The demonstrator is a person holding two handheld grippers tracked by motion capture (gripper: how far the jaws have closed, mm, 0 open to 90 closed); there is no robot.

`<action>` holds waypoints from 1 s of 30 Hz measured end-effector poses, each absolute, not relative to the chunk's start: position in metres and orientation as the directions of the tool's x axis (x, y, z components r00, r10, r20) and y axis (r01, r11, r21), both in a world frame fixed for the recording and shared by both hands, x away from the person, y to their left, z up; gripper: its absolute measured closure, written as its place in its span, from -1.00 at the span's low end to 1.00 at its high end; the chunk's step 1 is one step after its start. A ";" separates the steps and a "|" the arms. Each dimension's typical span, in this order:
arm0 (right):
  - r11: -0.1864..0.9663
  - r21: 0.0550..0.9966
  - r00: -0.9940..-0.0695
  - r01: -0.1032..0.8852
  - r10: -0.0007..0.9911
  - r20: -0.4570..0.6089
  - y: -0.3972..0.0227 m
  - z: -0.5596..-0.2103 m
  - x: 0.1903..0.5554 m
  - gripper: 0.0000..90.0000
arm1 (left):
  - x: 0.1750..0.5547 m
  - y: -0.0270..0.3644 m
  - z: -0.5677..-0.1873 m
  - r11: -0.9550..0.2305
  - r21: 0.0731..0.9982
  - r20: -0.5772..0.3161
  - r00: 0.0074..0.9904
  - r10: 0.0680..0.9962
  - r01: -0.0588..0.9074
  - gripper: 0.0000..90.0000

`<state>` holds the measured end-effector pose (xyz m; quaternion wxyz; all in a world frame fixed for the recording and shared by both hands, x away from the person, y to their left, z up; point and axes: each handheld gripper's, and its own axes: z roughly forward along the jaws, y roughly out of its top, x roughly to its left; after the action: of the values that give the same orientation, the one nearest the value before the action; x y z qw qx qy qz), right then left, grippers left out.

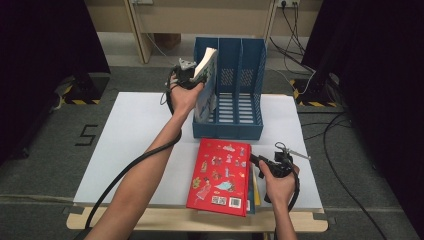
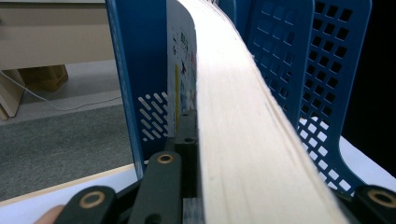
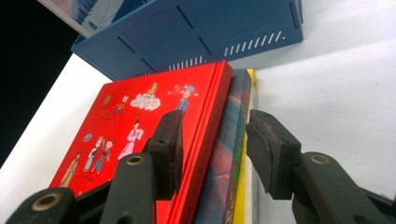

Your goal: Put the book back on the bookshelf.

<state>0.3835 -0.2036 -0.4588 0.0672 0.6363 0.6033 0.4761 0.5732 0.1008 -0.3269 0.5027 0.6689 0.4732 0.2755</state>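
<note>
Book [image 1: 206, 82] clamped in left gripper [image 1: 186, 70] jaws, tilted, lower edge already inside leftmost slot of blue file rack [image 1: 239, 127]. Judged step: seat book upright; ease down along divider, release only once bottom rests. Right gripper [image 3: 215, 151] jaws apart, straddling right edge of stack topped by red book [image 1: 220, 176] at worktop [image 1: 135, 135] near edge; nothing gripped.
</note>
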 end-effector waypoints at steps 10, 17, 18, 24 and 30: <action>-0.265 0.660 -0.182 0.703 0.831 0.526 -0.204 -0.458 0.384 0.26 | 0.569 0.108 -0.336 -0.012 0.961 -0.109 0.416 0.903 0.276 0.64; -0.254 0.665 -0.187 0.702 0.836 0.517 -0.205 -0.460 0.385 0.26 | 0.573 0.110 -0.327 0.029 0.978 -0.107 0.380 0.919 0.207 0.64; -0.263 0.661 -0.182 0.703 0.832 0.524 -0.205 -0.460 0.385 0.26 | 0.575 0.110 -0.325 0.029 0.979 -0.103 0.369 0.924 0.200 0.64; -0.258 0.660 -0.187 0.706 0.830 0.525 -0.204 -0.460 0.385 0.26 | 0.584 0.107 -0.331 0.049 0.981 -0.107 0.315 0.943 0.186 0.64; -0.264 0.661 -0.185 0.702 0.829 0.528 -0.204 -0.460 0.385 0.26 | 0.591 0.103 -0.343 0.056 0.981 -0.106 0.275 0.956 0.185 0.64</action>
<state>0.3852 -0.2044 -0.4599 0.0663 0.6347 0.6030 0.4787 0.5912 0.1026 -0.3430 0.5406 0.5874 0.4854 0.3564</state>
